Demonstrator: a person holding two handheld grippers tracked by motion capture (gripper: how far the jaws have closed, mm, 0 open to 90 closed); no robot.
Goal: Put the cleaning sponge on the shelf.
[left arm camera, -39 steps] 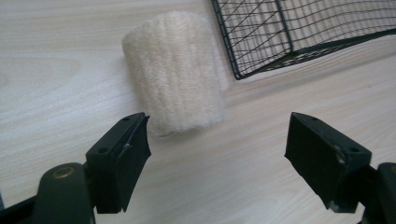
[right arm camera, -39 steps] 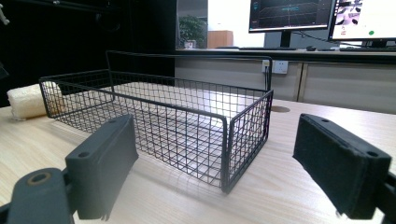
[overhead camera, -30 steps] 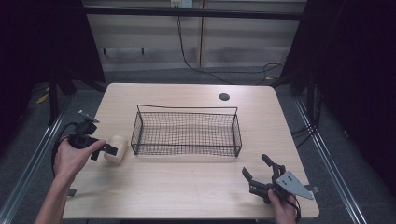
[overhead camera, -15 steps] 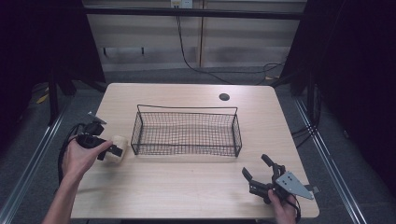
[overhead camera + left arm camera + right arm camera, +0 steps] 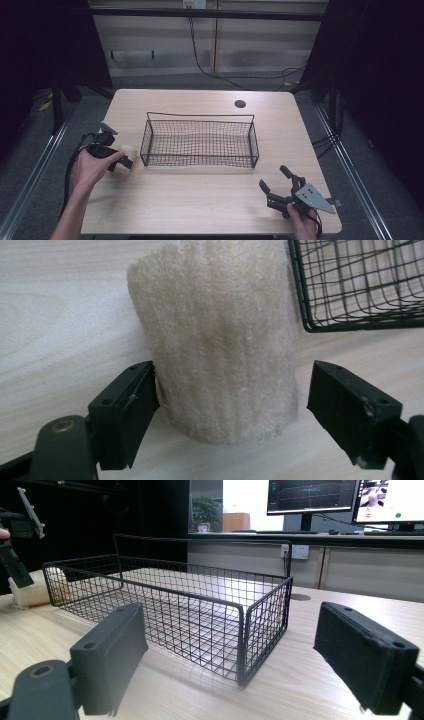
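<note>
While the wire basket [image 5: 200, 140] at the centre of the table [image 5: 200, 210] waits empty, the left gripper [image 5: 230, 390] closes in on a cream rolled towel [image 5: 215, 340] lying just beside the basket's nine o'clock end. Its jaws straddle the roll: one pad touches the fabric, the other stands a little apart, so the grip is spread rather than clamped. Seen from above, the towel [image 5: 123, 160] rests on the tabletop under the person's left hand [image 5: 90, 167], outside the mesh. At about five o'clock the right gripper [image 5: 276, 191] hovers low near the table's corner, jaws wide apart and holding nothing. By the look of it, the work is barely begun: squeezing, lifting and any placing in the basket all remain.
</note>
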